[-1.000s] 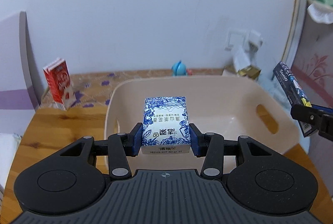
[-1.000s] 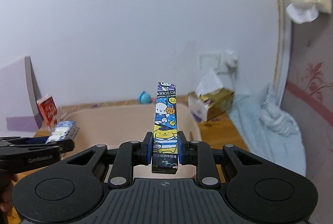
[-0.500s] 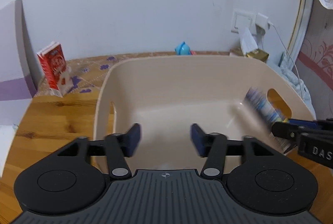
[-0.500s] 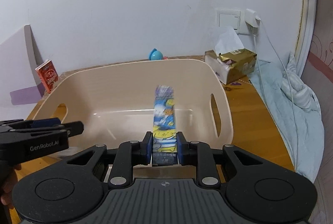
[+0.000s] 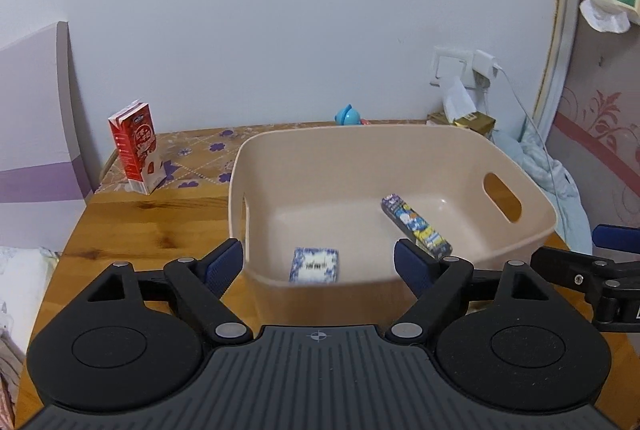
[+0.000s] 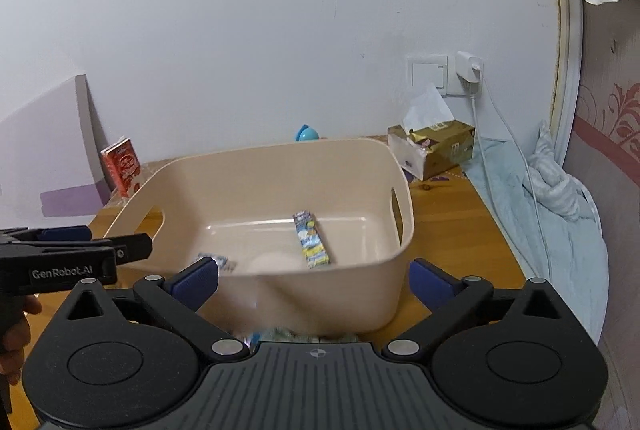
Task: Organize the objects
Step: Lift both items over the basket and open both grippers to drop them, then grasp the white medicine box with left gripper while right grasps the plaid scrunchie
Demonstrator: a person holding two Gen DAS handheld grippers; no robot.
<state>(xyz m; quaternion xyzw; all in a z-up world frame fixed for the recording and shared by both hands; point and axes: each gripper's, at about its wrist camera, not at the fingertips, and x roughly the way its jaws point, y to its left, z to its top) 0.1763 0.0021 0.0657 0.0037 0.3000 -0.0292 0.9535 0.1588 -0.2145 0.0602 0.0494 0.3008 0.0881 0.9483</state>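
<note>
Both your left gripper (image 5: 318,257) and right gripper (image 6: 314,278) hang released and empty just outside the beige bin's (image 5: 532,198) near wall. The tissue pack (image 5: 315,265) and the pen box (image 5: 416,226) lie inside, apart. Sweep forward carelessly and a wide-spread finger catches the rim — the light bin probably slides or tips.

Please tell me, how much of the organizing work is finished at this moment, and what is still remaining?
Done: the blue-and-white tissue pack and the long cartoon box both lie inside the beige bin.

In hand: nothing. The left hand-held gripper and the right hand-held gripper are both open and hold nothing.

Possibly left: the red carton and the small blue toy stand on the table outside the bin.
</note>
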